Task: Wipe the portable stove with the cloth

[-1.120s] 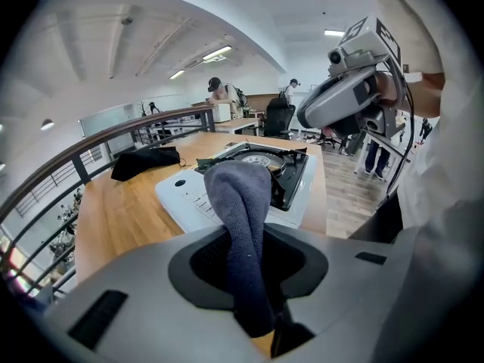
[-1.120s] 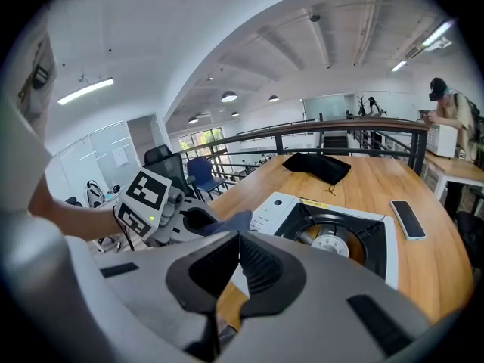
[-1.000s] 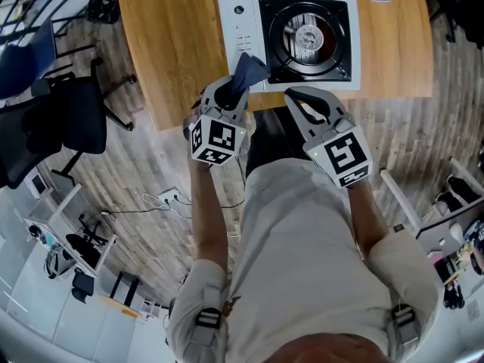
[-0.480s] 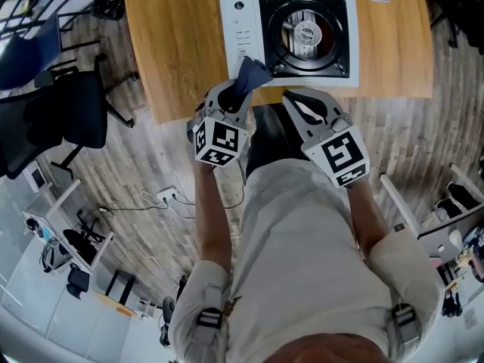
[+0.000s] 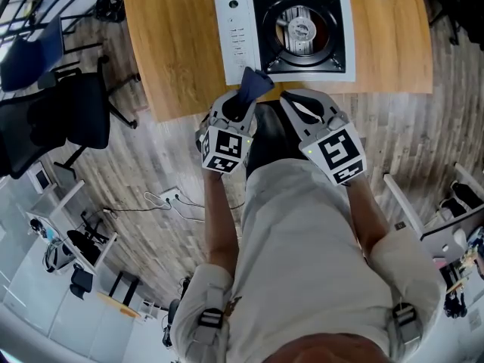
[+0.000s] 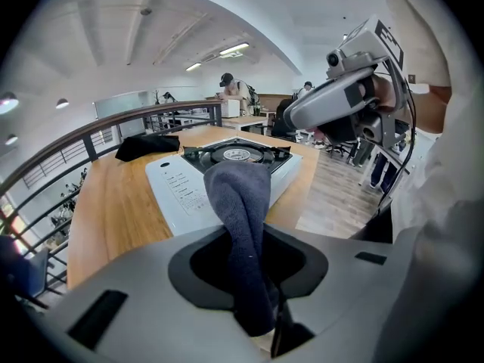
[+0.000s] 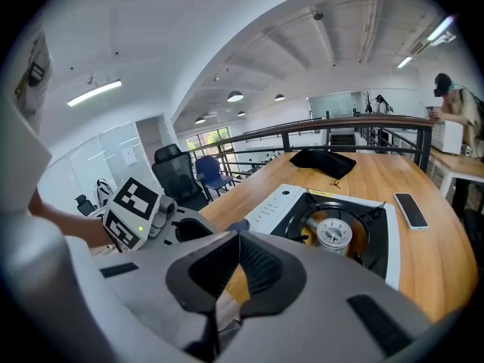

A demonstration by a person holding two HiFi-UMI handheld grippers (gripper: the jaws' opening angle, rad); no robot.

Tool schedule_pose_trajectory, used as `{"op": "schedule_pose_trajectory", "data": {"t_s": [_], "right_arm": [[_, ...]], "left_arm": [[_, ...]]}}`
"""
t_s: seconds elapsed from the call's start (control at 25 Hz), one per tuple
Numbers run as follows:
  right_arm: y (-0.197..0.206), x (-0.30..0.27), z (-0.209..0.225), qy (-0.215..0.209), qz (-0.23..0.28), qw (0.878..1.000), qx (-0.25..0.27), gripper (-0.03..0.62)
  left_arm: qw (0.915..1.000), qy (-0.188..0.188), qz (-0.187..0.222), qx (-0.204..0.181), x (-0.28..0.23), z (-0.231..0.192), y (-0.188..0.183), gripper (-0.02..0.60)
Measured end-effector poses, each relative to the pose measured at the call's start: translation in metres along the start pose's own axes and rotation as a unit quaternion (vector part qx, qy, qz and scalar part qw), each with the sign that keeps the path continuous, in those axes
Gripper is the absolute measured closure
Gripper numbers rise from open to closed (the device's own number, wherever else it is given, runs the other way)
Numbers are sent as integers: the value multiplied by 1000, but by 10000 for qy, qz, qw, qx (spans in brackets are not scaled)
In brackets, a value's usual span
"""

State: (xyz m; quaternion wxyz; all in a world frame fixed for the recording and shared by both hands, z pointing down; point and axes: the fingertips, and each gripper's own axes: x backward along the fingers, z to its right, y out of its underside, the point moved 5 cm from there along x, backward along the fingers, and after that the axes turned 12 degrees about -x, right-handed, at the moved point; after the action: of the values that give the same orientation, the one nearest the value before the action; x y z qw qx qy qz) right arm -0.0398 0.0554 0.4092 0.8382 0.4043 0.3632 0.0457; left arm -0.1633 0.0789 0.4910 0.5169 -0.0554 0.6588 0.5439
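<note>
The white portable stove (image 5: 236,36) with its black burner well sits on the wooden table (image 5: 174,44). My left gripper (image 5: 240,98) hangs just off the table's near edge, shut on a dark blue-grey cloth (image 5: 254,84) whose free end reaches the stove's near left corner. In the left gripper view the cloth (image 6: 243,210) stands up out of the jaws, in front of the stove (image 6: 189,184). My right gripper (image 5: 293,98) is close beside it on the right, shut and holding nothing, and points at the stove (image 7: 340,225).
A phone (image 7: 412,210) lies on the table to the right of the stove, and a black bundle (image 7: 325,161) sits at the far end. A black office chair (image 5: 64,119) stands on the floor to the left. People work at desks in the background.
My left gripper with the cloth has slid right and back towards the table's near edge, off the stove's corner and closer to the right gripper. The right gripper has stayed put.
</note>
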Motion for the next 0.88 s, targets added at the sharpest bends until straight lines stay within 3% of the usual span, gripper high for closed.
{"op": "schedule_pose_trajectory", "data": {"t_s": [0.2, 0.36, 0.88], "right_arm": [[10, 4, 2, 15, -36, 9999, -93, 572], [15, 9, 9, 99, -22, 9998, -162, 572], [21, 19, 28, 361, 46, 9984, -422, 572]], "left_arm": [[9999, -115, -34, -13, -7, 4, -6, 471], [9994, -162, -137, -258, -15, 4, -14, 471], [9983, 89, -250, -524, -27, 1, -25, 471]]}}
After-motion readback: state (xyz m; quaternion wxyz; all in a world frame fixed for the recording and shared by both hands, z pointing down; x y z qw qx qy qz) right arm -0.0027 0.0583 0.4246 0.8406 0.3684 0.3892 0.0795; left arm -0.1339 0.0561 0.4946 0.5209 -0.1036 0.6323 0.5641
